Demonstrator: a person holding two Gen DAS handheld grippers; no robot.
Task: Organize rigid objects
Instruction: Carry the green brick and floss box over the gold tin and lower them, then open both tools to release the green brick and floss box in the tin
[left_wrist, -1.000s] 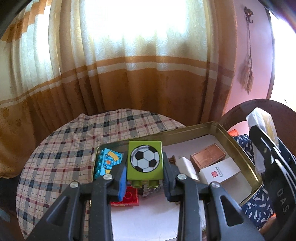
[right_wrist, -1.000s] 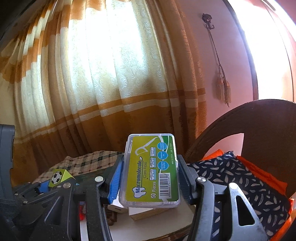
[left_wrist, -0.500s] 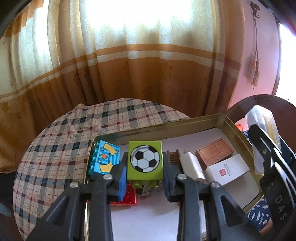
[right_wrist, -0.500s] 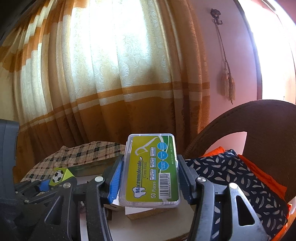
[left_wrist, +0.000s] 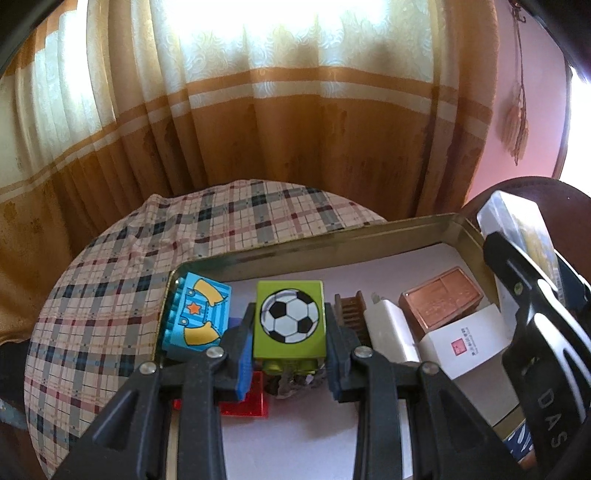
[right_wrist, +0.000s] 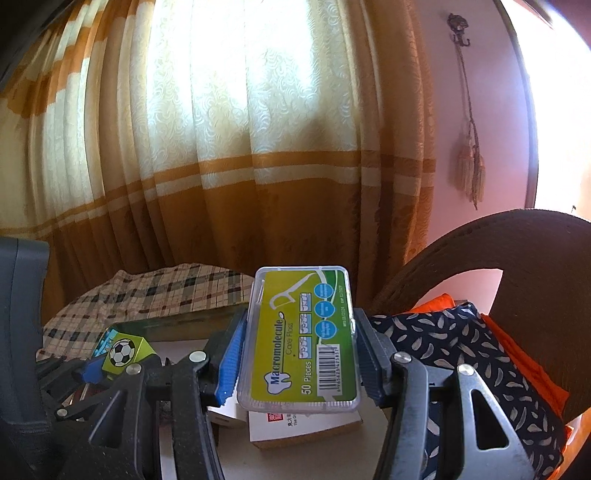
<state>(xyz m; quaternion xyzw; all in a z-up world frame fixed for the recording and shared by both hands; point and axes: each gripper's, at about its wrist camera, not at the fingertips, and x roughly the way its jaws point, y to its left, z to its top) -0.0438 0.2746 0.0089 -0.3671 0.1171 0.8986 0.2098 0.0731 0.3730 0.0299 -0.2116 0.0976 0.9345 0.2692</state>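
An orange-banded curtain fills the upper frame. Below it, a plaid-covered round table bears a metal tin at centre right. A green football block is clamped by the left gripper above the tin. A dental floss box is gripped by the right gripper at lower centre.

We face a sunlit window behind a cream curtain with orange-brown bands. To its right is a pink wall with a hook and a hanging tassel. A plaid cloth covers a round seat, and a dark wooden chair holds a patterned cushion
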